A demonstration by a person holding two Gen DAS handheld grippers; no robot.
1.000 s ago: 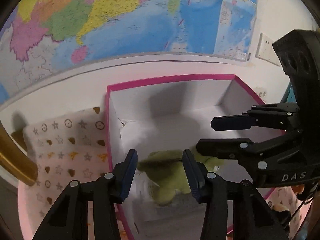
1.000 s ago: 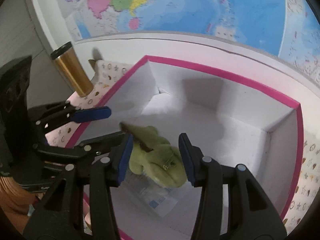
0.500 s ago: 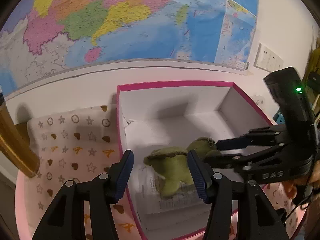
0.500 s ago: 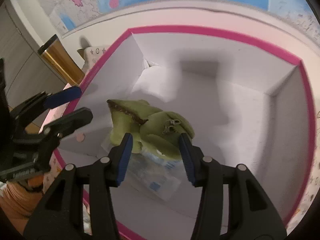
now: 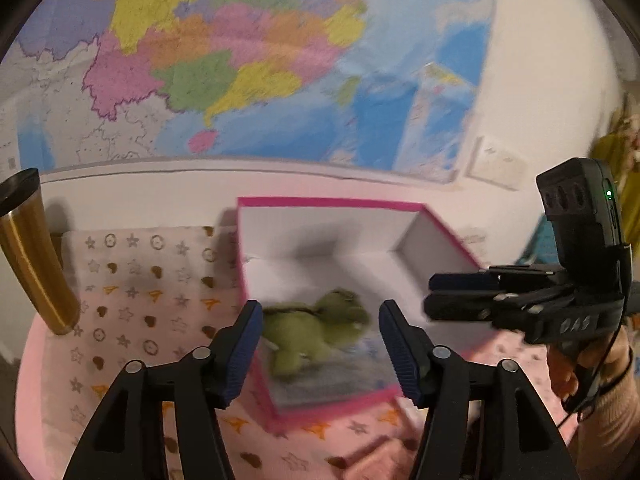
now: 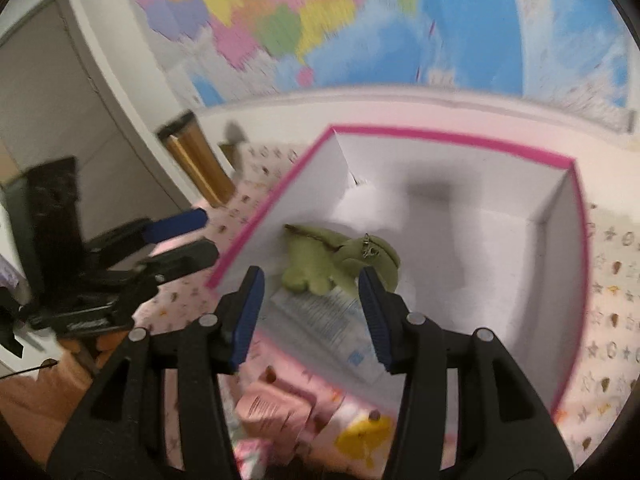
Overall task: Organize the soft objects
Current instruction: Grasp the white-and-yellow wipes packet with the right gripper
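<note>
Left wrist view shows the left hand-held gripper (image 5: 320, 344) with its jaws opening and nothing pinched between them; the green plush toy (image 5: 316, 332) that lines up between the blue pads lies beyond them on the floor of the pink-rimmed box (image 5: 332, 202), on top of a flat plastic packet (image 6: 332, 320). In the right wrist view the right hand-held gripper (image 6: 310, 312) is spread and empty too, hanging above the box's near rim. The box sits on a star-and-heart patterned cloth (image 5: 132, 288) over a pink counter, close to the back edge under a wall map (image 5: 240, 60), with a gold tumbler (image 5: 36, 264) at the left edge. The toy looks already delivered, so the step in hand is probably clearing away for the next piece. More soft things, a pink packet (image 6: 276, 412) and a yellow toy (image 6: 362, 440), wait at the counter's front edge just outside the box. Lifting both tools clear of the rim before swinging toward them should keep the light box from being dragged.
</note>
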